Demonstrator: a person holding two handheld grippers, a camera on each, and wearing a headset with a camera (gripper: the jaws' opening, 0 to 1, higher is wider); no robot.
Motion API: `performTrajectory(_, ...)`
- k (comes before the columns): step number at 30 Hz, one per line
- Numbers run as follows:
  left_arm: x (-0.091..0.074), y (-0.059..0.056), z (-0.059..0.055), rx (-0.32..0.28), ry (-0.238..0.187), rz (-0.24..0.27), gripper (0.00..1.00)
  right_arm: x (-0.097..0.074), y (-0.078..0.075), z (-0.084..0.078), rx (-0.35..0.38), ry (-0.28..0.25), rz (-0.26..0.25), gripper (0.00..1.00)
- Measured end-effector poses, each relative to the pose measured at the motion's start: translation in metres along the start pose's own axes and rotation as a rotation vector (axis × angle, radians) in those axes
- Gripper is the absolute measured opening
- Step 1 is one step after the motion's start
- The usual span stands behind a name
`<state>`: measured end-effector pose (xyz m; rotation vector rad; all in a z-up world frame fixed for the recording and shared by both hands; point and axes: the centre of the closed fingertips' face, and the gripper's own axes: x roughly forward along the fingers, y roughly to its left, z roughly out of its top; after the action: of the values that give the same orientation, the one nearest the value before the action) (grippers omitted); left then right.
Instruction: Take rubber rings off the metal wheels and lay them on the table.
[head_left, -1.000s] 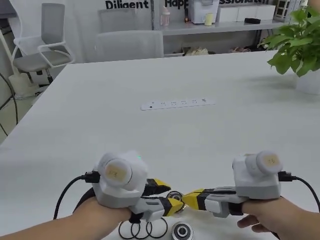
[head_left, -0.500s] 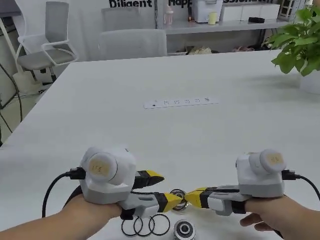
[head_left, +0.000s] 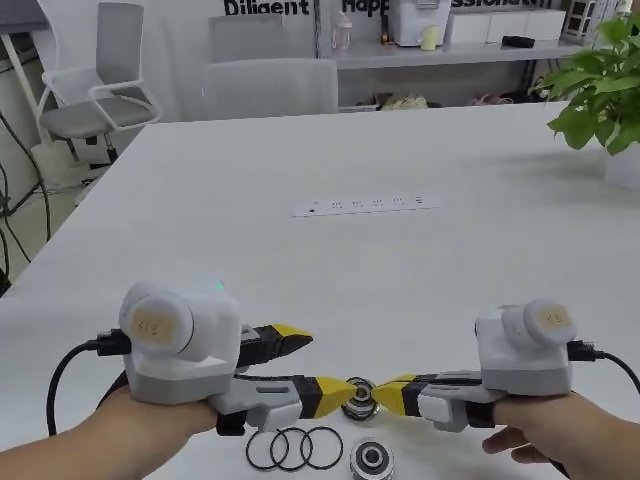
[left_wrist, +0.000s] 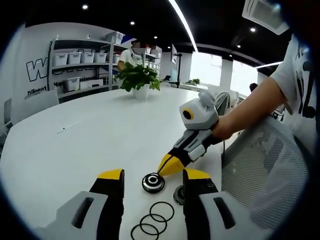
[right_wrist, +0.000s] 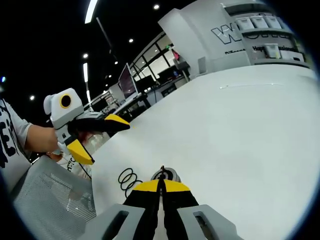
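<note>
While right gripper (head_left: 385, 392) jaws sit pressed together, tips touching small round dark-rimmed silver metal wheel (head_left: 358, 396) near front edge of white table (head_left: 400, 270), left gripper (head_left: 313, 365) jaws stand wide apart, lower tip at that wheel's 9 o'clock. Second matching wheel (head_left: 371, 459) lies at its 6 o'clock. Three loose black rubber rings (head_left: 295, 448) lie on table in overlapping row at 7 o'clock.

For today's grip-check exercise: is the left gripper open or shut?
Open. The left gripper has its jaws well apart in its own view, table showing between them.
</note>
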<state>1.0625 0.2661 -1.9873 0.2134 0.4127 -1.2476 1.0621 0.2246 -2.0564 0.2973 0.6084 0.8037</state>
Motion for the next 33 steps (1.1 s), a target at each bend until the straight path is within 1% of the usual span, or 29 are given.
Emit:
performTrajectory(3,-0.004,-0.002,0.002,-0.006,-0.01,0.0,0.45,0.0,0.0,0.0,0.0,0.0,0.0,0.0)
performTrajectory(8,-0.014,-0.004,0.003,0.02,-0.011,0.003,0.49,0.0,0.001,-0.001,-0.001,0.003,0.003,0.0)
performTrajectory(11,-0.02,-0.004,0.002,0.024,-0.01,0.006,0.51,0.0,0.003,-0.002,0.0,0.008,0.006,0.0)
performTrajectory(13,-0.025,-0.002,0.001,0.017,-0.012,0.012,0.52,0.0,0.003,-0.002,-0.003,0.012,0.008,0.0)
performTrajectory(19,-0.04,-0.002,-0.002,0.02,-0.009,0.028,0.55,0.001,0.006,-0.004,-0.004,0.019,0.014,0.0)
performTrajectory(23,-0.048,-0.004,-0.005,0.018,-0.006,0.031,0.6,0.001,0.006,-0.005,-0.006,0.025,0.014,0.0)
performTrajectory(28,-0.056,-0.005,-0.01,0.006,-0.002,0.038,0.62,0.001,0.007,-0.005,-0.003,0.024,0.016,0.0)
performTrajectory(30,-0.058,-0.006,-0.012,-0.001,0.002,0.036,0.64,0.0,0.007,-0.004,-0.002,0.024,0.016,0.0)
performTrajectory(33,-0.063,-0.008,-0.013,0.009,0.004,0.041,0.65,0.0,0.007,-0.004,-0.003,0.022,0.018,0.0)
